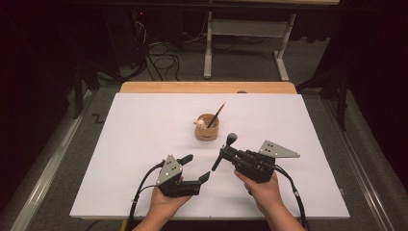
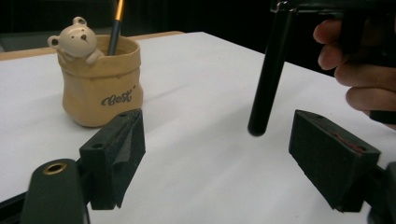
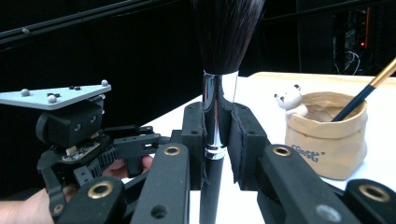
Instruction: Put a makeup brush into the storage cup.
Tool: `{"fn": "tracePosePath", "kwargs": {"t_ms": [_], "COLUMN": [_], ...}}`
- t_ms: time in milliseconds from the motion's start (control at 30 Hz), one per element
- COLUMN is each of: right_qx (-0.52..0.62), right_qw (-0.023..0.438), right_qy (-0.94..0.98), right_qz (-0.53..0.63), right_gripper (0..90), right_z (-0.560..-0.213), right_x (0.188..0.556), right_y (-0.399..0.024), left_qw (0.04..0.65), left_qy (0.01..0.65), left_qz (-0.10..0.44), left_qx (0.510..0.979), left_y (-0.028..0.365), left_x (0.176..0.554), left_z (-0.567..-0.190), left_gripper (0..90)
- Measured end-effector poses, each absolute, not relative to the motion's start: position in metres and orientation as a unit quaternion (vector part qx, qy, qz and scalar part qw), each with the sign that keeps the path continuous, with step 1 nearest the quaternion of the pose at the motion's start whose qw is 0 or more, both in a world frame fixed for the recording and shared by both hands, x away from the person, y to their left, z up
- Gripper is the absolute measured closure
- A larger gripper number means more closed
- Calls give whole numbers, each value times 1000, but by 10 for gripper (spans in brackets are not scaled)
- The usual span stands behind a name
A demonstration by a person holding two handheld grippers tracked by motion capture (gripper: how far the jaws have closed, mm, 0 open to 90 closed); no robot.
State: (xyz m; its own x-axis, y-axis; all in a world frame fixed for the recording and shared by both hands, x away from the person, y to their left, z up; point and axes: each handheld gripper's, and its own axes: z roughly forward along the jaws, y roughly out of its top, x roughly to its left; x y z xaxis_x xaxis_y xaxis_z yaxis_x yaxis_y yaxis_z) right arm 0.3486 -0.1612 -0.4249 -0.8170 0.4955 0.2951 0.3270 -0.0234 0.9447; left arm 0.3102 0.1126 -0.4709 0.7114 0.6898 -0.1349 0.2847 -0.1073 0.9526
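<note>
Near the bear cup [image 1: 207,127], your right gripper [image 1: 223,155] clamps the light, slippery brush [image 1: 225,149] at its ferrule — left gripper [image 1: 197,168] gapes wide.

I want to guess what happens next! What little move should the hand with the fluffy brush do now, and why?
Probably carry the brush toward the bear cup. The right gripper is already shut on its silver collar, bristles up, handle end off the table. The cup stands a little beyond it, with one thin brush inside and room left.
</note>
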Motion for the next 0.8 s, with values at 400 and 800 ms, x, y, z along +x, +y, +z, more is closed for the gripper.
{"fn": "tracePosePath", "kwargs": {"t_ms": [400, 800], "right_qx": [298, 306], "right_qw": [80, 104], "right_qy": [695, 691], "right_qz": [650, 647], "right_gripper": [790, 790], "right_z": [-424, -424], "right_x": [348, 349], "right_y": [-170, -182], "left_qw": [552, 545], "left_qy": [347, 352], "left_qz": [197, 200], "left_qx": [732, 734], "left_y": [138, 151], "left_x": [310, 308], "left_z": [-464, -471], "left_gripper": [160, 155]}}
